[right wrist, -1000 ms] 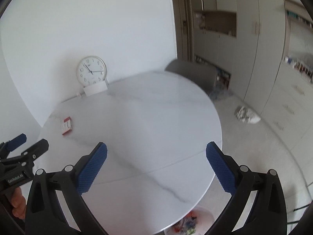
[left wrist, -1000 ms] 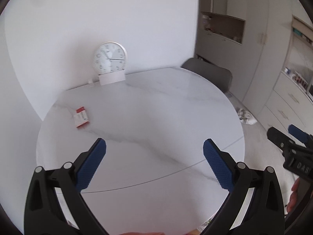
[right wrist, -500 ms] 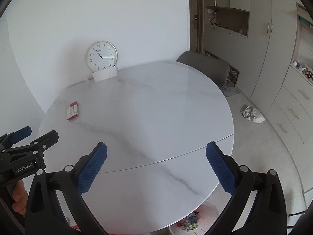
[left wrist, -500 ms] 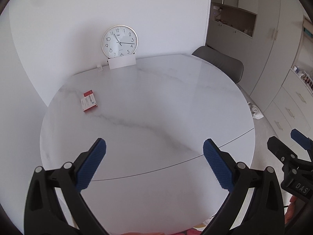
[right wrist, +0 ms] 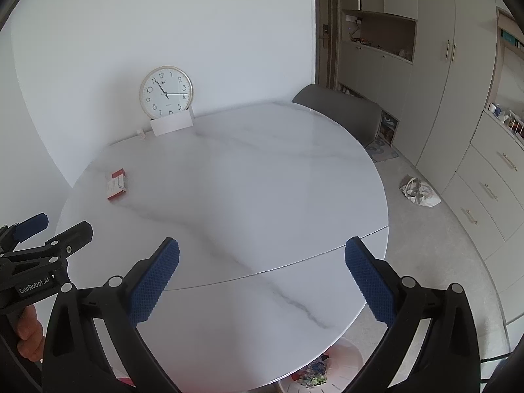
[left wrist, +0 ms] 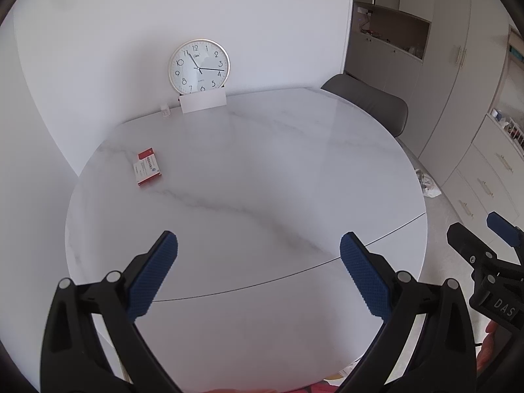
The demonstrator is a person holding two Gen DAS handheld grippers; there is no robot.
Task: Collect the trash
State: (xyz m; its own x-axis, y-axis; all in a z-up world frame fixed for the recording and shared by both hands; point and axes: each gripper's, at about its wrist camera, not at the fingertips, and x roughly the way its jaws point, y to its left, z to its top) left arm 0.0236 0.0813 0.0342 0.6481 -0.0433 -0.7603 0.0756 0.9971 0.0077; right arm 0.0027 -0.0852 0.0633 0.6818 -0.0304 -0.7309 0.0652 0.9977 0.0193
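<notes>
marble round table (left wrist: 249,170) carries one red-and-white box (left wrist: 148,167), lying flat well short of the one clock (left wrist: 199,66) at its far edge. both the left gripper (left wrist: 258,275) and right gripper (right wrist: 262,278) hover over the near rim, jaws spread wide and empty, and one crumpled bag (right wrist: 419,192) lies on the floor to the table's right.

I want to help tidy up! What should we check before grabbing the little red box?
1. Left tool open: ok.
2. Right tool open: ok.
3. Both tools holding nothing: ok.
4. Box lying flat on the table, nothing beside it: ok.
5. Bin under the table ready: seen partly, already holds scraps: ok.
6. Box empty, truly trash: cannot tell.
</notes>
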